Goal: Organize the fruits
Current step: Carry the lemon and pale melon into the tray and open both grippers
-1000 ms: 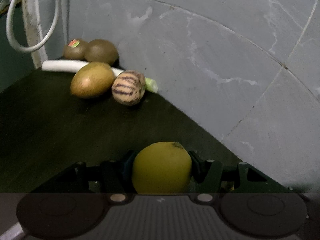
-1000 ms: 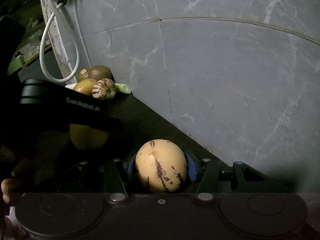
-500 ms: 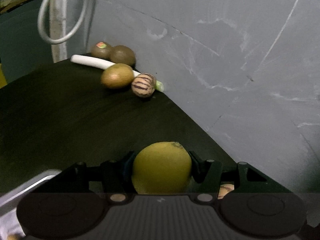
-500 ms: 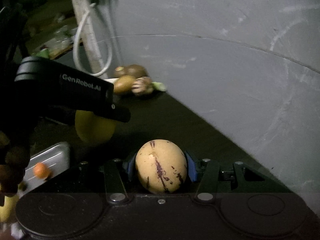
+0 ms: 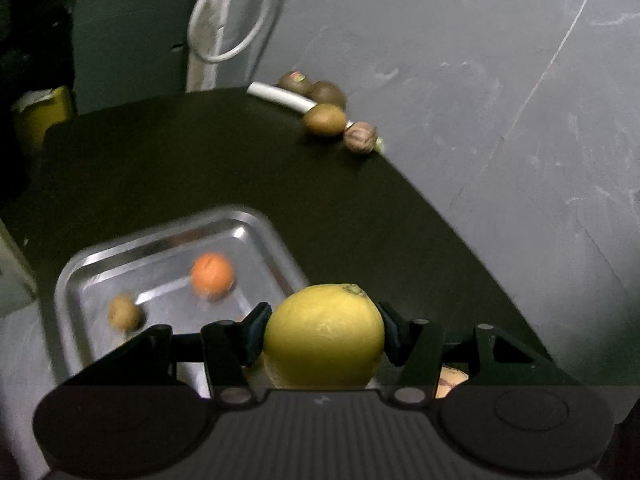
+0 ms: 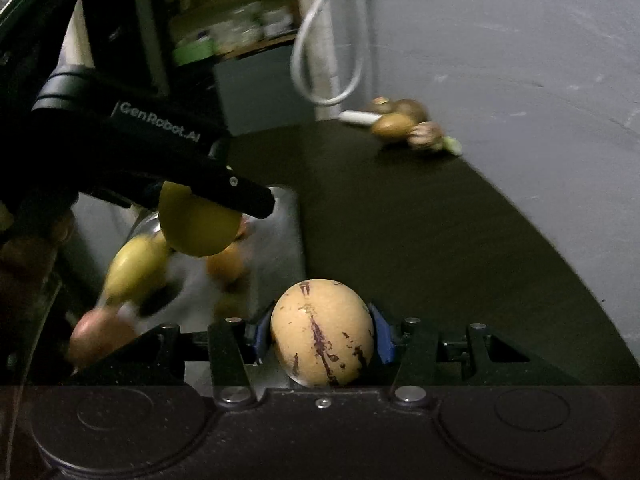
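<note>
My left tongs point(image 5: 324, 334) squeeze a yellow lemon point(image 5: 325, 336). My right tongs point(image 6: 322, 334) squeeze a tan melon with purple stripes point(image 6: 322, 332). Both fruits hang just beside the metal tray point(image 5: 256, 226) on the dark tabletop point(image 5: 360, 216). I should go low over a bare spot, away from the orange point(image 5: 212, 276), then let go softly.

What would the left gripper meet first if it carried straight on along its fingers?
Probably the bare dark tabletop. The left gripper, shut on the lemon, points past the metal tray, which lies left of that line; the kiwis sit farther off. Depth is unclear.
</note>
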The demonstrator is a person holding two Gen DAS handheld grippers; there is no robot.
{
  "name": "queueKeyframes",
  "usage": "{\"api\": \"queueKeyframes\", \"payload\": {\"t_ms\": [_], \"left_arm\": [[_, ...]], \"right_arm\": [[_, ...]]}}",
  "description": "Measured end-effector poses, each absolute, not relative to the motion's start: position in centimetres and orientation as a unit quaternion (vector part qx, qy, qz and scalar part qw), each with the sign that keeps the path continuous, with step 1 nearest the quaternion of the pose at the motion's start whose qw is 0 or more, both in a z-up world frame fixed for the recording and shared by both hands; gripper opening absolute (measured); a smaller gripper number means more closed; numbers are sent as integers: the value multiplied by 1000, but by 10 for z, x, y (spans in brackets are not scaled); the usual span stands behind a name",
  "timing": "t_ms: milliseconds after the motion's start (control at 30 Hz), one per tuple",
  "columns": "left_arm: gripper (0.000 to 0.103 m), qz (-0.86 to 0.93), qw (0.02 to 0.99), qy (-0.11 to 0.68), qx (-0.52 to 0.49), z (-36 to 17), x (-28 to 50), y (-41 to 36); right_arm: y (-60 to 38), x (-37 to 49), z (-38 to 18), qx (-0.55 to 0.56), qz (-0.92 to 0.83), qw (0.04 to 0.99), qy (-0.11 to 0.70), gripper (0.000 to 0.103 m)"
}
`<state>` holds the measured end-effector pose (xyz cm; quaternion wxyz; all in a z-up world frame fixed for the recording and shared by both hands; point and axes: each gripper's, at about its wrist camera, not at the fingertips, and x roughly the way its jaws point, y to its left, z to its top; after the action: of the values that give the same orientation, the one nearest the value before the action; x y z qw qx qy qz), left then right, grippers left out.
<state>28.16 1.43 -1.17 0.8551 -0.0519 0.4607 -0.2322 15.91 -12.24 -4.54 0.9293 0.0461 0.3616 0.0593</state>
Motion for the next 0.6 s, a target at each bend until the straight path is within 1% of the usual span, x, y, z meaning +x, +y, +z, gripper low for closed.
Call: {"api": "queueKeyframes", "payload": {"t_ms": [367,600], "left_arm": [[60,-237,850,469,-42,-23,239,30],[60,-238,847,474,-26,-31,230,26]], "right_arm": [[-85,127,-52,-9,102,921,377,51],[-78,135,-59,-19,108,917,384,51]]}}
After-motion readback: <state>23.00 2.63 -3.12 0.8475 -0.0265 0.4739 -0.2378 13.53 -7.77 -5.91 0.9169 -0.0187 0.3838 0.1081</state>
